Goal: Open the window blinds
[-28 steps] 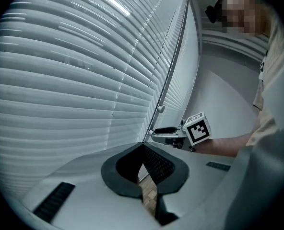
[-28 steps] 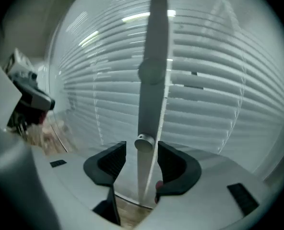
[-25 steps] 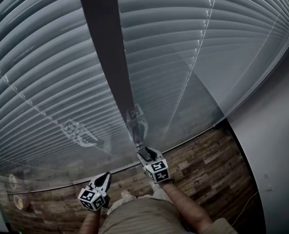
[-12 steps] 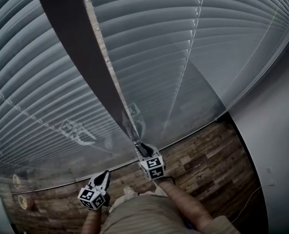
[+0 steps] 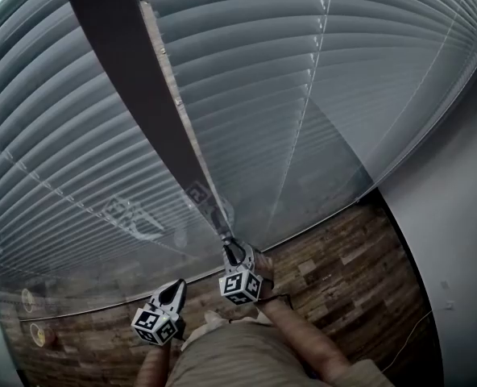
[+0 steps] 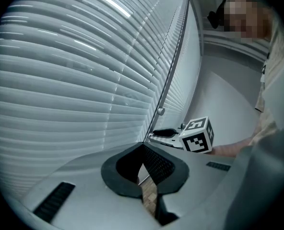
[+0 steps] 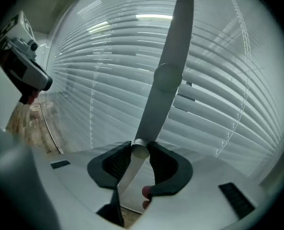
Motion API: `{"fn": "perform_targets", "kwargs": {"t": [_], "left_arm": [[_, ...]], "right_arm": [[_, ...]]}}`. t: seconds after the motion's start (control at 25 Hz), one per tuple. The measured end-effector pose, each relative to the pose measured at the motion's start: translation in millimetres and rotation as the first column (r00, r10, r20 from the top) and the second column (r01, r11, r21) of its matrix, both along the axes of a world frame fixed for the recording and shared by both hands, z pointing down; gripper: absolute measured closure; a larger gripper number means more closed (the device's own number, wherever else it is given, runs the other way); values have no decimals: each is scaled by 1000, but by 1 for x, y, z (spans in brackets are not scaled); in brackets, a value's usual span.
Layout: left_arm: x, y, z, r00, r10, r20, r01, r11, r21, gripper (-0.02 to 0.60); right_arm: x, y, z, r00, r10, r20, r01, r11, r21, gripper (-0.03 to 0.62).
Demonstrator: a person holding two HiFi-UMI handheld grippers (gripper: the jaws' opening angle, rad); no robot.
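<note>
The right claw (image 7: 139, 150) is clamped on the bottom end of the blinds' tilt wand (image 7: 167, 80), with the rounded tip pinched between both pads. In the head view the wand rises from the claw toward 11 o'clock, along the edge of a dark window post (image 5: 134, 95). The left claw (image 6: 143, 150) hangs at about 8 o'clock from the right one. It is pinched narrow with nothing in it and touches nothing.

The slats of the blinds (image 5: 303, 71) overlap and show no outside view, so the opening looks not yet done.

The main risk is slip. The wand looks smooth and round and is held only at its very end, so the pads could skate round it during a twist and the slats would not turn. A downward or sideways pull while twisting could bend the wand or strain its link at the top, which is out of view. Twisting on after the slats reach their stop would load the tilt gear. A turn the wrong way would only tilt the slats shut the other way.

A wooden plank floor (image 5: 335, 272) fills 6 o'clock, and a plain pale wall (image 5: 456, 216) stands at 3 o'clock. The light is dim and greyish.
</note>
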State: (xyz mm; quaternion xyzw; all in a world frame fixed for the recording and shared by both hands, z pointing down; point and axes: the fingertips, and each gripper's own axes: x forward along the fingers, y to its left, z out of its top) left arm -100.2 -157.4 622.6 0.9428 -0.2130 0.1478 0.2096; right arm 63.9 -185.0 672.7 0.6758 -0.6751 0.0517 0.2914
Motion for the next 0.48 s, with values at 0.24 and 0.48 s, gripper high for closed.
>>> {"fn": "perform_targets", "kwargs": {"t": [0.24,0.48], "left_arm": [[2,2,-9,1000,-11,-3,11,1000,4,575],[-1,6,-1,999,-33,3,33,999,6,575]], "right_arm": [[0,0,-8,1000,-12,-21,12,1000,-1,465],[-5,6,-5,997,-69,38,69,997,17,464]]}}
